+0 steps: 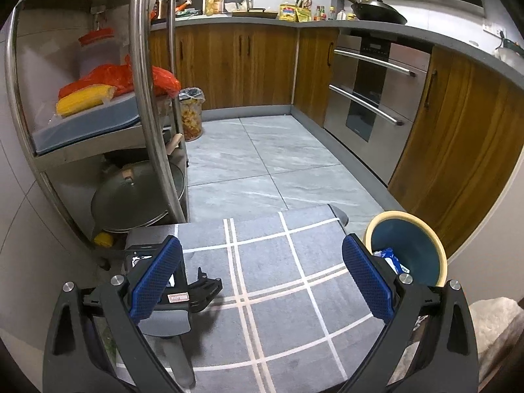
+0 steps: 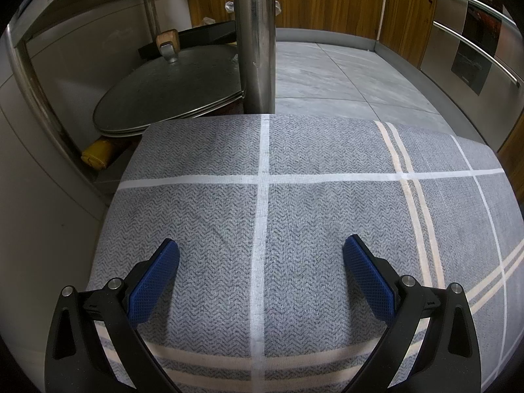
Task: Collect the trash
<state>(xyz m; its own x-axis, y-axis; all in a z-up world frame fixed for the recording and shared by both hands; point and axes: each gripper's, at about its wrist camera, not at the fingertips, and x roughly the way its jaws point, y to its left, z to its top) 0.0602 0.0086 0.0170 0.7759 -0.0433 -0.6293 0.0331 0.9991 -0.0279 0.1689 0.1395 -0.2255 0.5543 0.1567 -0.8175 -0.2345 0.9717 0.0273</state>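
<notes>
My left gripper (image 1: 262, 249) is open above a grey mat (image 1: 278, 281) with white grid lines, nothing between its blue pads (image 1: 154, 278). Just right of its right finger stands a small bin (image 1: 412, 255), dark teal inside with a cream rim, holding a blue and white wrapper (image 1: 391, 258). My right gripper (image 2: 260, 252) is open too, low over the same grey mat (image 2: 294, 216), with only cloth between its fingers. No loose trash shows on the mat in either view.
A steel rack (image 1: 144, 98) on the left holds corn, an orange bag and a pot lid (image 2: 170, 82); its post (image 2: 257, 39) stands close ahead. A black device (image 1: 199, 288) lies on the mat. A lined waste basket (image 1: 191, 113), wooden cabinets and an oven (image 1: 370, 98) border the tiled floor.
</notes>
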